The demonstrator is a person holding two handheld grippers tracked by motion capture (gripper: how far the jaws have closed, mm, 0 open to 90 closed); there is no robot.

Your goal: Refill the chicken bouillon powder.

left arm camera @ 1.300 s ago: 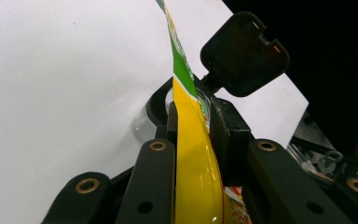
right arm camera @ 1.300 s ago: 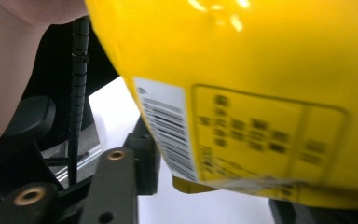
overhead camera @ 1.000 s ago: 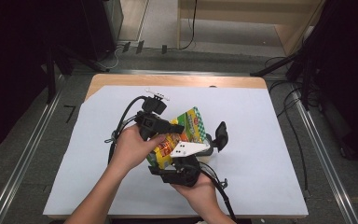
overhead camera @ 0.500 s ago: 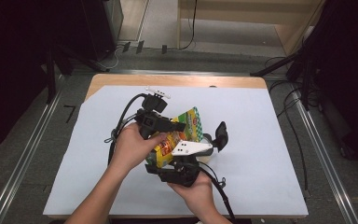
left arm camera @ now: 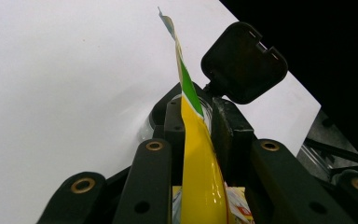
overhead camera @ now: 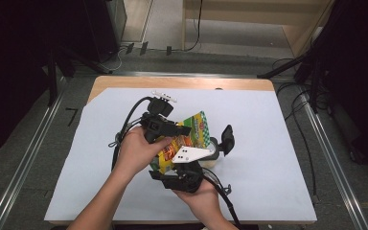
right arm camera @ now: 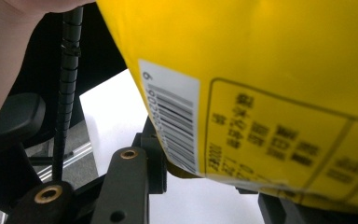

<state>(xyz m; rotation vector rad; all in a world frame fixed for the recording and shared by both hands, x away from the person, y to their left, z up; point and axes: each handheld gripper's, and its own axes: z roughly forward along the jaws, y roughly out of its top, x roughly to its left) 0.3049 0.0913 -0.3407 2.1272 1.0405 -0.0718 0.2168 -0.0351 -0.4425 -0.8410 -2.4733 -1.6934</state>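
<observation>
While the yellow snack pouch (overhead camera: 184, 139) is held up off the white table cover (overhead camera: 278, 143) near its middle, the left gripper (overhead camera: 172, 128) pinches the pouch's thin edge between its black jaws, the film standing edge-on between them in the left gripper view (left arm camera: 200, 158). The right gripper (overhead camera: 184, 175), just below the pouch, has its jaws pressed on the pouch's lower edge, seen in the right gripper view (right arm camera: 261, 70). The pouch is glossy yellow with a green band at its top, a white barcode panel (right arm camera: 172, 121) and a box of print on its back; whether anything is inside cannot be told, and a clear jar-like thing (overhead camera: 214, 149) just right of the pouch is too hidden to judge.
</observation>
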